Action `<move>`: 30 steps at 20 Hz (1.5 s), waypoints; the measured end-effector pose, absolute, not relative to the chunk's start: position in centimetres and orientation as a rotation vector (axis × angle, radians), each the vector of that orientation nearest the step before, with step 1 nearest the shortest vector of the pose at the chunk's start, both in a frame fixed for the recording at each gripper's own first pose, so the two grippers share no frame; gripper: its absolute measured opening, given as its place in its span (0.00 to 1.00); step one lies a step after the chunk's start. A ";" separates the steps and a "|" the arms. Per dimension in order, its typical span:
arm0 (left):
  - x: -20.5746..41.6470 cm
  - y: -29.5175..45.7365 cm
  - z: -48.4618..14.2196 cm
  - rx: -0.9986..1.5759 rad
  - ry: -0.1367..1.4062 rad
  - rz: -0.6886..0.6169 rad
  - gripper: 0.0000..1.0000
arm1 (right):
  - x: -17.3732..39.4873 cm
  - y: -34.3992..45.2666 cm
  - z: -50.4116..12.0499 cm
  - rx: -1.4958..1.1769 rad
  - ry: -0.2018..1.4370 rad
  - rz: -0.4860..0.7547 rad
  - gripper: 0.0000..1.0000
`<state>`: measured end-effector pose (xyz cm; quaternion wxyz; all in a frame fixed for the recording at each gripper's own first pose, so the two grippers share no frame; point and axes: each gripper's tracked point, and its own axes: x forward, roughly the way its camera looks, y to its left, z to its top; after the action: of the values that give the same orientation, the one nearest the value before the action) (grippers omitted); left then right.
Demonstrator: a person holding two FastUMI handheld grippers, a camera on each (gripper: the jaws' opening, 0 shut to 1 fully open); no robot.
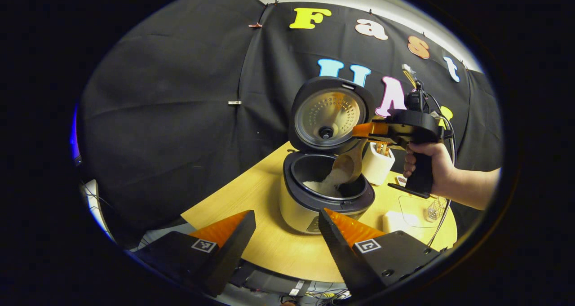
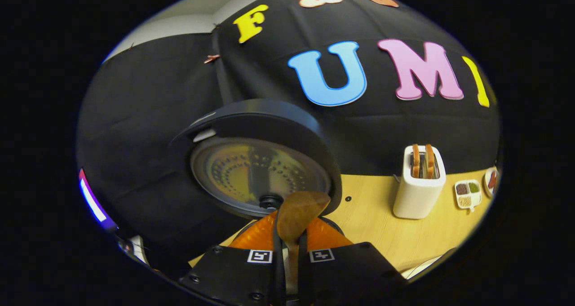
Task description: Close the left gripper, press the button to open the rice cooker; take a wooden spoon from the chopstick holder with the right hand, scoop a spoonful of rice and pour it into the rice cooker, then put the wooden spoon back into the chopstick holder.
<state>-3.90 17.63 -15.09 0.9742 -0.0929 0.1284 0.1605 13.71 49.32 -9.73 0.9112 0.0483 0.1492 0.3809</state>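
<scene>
While rice (image 1: 330, 180) pours, right tool (image 2: 289, 252) grips wooden spoon (image 2: 298, 214).

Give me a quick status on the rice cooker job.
Left tongs open, holding nothing. Right tongs shut on wooden spoon, tipping rice into rice cooker, lid up. Nothing in the way.

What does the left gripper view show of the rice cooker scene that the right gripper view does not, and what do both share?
Left gripper view alone: the cooker's inner pot with rice pouring off the wooden spoon, the hand gripping the right tongs, and the open left tongs.

Right gripper view alone: the small sectioned tray of grains.

Both: the raised lid, the white chopstick holder, the wooden table, and the spoon clamped in the right tongs.
</scene>
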 end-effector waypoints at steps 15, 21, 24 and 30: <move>-5.1 17.7 -15.9 -0.215 0.258 0.362 0.93 | 9.1 52.9 -12.9 -0.290 0.149 1.000 0.15; -5.3 17.3 -15.1 -0.199 0.237 0.351 0.96 | 10.7 50.4 -9.5 -0.044 0.222 0.909 0.15; -5.2 16.2 -14.6 -0.189 0.228 0.322 0.96 | 12.9 46.2 -6.2 0.133 0.252 0.807 0.15; -2.2 12.0 -12.5 -0.163 0.185 0.179 0.96 | 16.3 31.4 -1.1 0.295 0.194 0.541 0.15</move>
<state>-2.16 11.97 -12.46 0.9884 -0.0810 0.0921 0.0891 16.31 31.36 -1.11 0.9483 0.1452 0.0953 0.2657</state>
